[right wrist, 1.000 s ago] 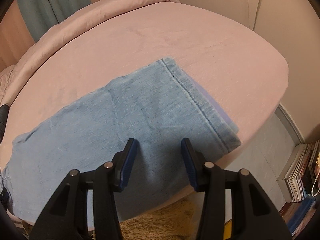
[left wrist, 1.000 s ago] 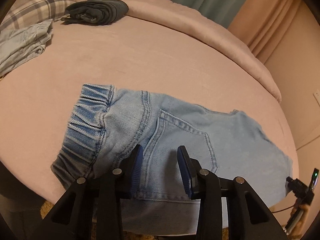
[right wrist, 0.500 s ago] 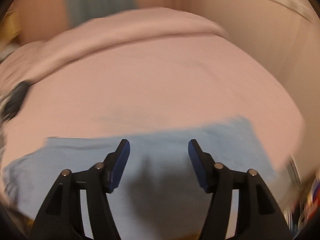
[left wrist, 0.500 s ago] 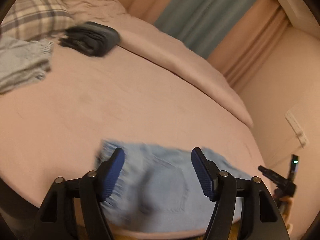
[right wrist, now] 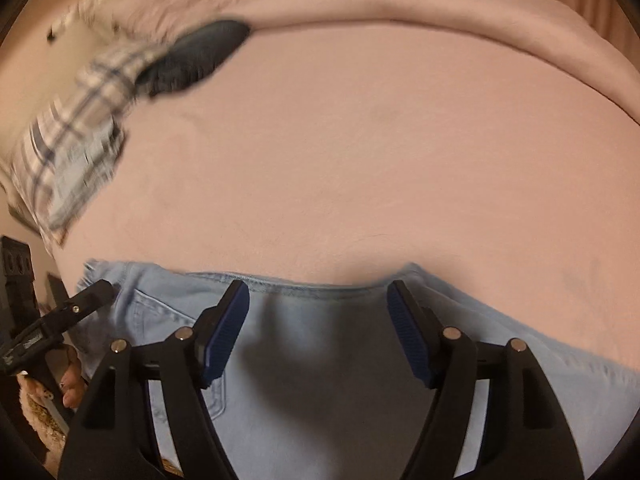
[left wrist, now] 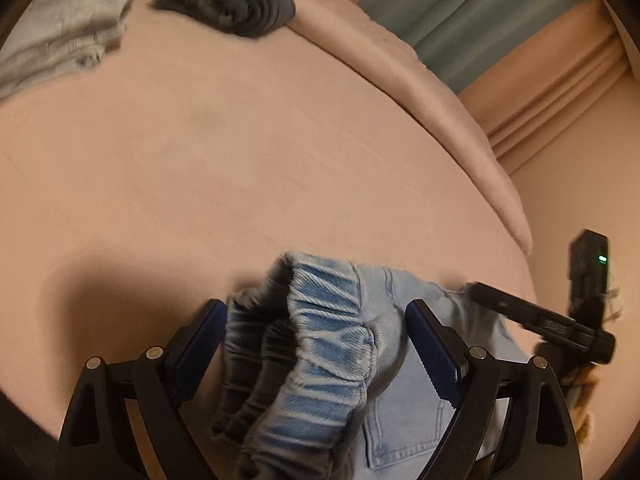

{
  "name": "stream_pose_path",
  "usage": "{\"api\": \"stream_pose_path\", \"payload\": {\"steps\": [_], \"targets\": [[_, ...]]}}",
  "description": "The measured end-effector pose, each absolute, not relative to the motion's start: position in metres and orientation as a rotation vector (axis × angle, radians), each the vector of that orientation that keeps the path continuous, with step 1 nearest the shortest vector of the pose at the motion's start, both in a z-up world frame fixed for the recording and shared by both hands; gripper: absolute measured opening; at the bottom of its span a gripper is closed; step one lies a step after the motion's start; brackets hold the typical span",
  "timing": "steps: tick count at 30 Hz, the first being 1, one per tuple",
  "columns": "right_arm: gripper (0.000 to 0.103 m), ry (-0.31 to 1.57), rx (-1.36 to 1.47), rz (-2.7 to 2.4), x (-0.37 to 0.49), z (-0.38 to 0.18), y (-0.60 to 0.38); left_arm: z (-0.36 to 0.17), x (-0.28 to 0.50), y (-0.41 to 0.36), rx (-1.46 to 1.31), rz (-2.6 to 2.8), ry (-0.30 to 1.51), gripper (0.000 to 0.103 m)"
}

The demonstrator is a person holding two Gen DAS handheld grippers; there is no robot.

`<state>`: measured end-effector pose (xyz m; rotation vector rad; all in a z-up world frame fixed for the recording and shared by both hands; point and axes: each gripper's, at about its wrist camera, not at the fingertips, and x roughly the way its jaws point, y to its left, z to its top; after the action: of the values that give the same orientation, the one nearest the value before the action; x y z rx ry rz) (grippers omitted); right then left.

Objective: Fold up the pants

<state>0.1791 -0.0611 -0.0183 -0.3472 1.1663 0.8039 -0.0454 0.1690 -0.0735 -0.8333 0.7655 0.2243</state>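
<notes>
Pants — light blue denim, elastic waistband bunching up — are lying at the near edge of the pink bed. Left gripper is hovering over the waistband, blue pads spread wide, gripping nothing. Right gripper is hanging over the flat denim near the seam, pads likewise spread, nothing between them. Dark folded garment and grey cloth are sitting at the far side of the bed, well apart from the pants, beside a plaid pillow.

One pair of pants — two grippers, left and right.
</notes>
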Motion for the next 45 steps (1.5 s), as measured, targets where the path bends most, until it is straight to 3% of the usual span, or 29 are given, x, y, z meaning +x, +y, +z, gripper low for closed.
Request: {"api": "stream_pose_path", "payload": {"steps": [1,7,8,10,11,12,16,19,20,21,23,35,39,45], "targets": [[0.071,1.166,-0.372,0.795,0.186,-0.023,-0.055,-0.074,-0.046,0.167,-0.83,0.221,0.76,0.089],[0.07,1.233,-0.363,0.811,0.203,-0.039,-0.043,-0.069,-0.06,0.161,-0.816,0.236,0.731,0.062],[0.06,1.248,-0.339,0.832,0.201,-0.04,-0.045,-0.066,-0.062,0.159,-0.802,0.242,0.723,0.057],[0.031,1.262,-0.317,0.873,0.196,-0.043,-0.041,-0.059,-0.063,0.152,-0.755,0.263,0.717,0.052],[0.008,1.266,-0.316,0.89,0.195,-0.043,-0.038,-0.056,-0.063,0.148,-0.738,0.279,0.713,0.05],[0.003,1.269,-0.318,0.901,0.191,-0.043,-0.035,-0.054,-0.064,0.147,-0.728,0.29,0.712,0.049],[0.004,1.238,-0.31,0.93,0.177,-0.033,-0.039,-0.051,-0.066,0.147,-0.726,0.285,0.704,0.048],[0.01,1.215,-0.29,0.914,0.177,-0.016,-0.046,-0.052,-0.069,0.153,-0.745,0.274,0.7,0.048],[0.023,1.213,-0.259,0.915,0.18,-0.01,-0.049,-0.052,-0.068,0.153,-0.744,0.274,0.702,0.048],[0.047,1.211,-0.2,0.928,0.185,-0.001,-0.056,-0.051,-0.068,0.152,-0.743,0.277,0.701,0.048],[0.067,1.214,-0.141,0.944,0.19,0.006,-0.061,-0.049,-0.073,0.148,-0.72,0.286,0.685,0.048],[0.064,1.337,-0.092,0.864,0.218,-0.012,-0.112,-0.051,-0.084,0.131,-0.64,0.304,0.637,0.048],[0.016,1.316,-0.184,0.893,0.209,-0.019,-0.099,-0.05,-0.087,0.135,-0.681,0.301,0.625,0.048],[0.01,1.219,-0.118,0.861,0.209,-0.005,-0.092,-0.031,-0.082,0.145,-0.69,0.354,0.605,0.046]]}}
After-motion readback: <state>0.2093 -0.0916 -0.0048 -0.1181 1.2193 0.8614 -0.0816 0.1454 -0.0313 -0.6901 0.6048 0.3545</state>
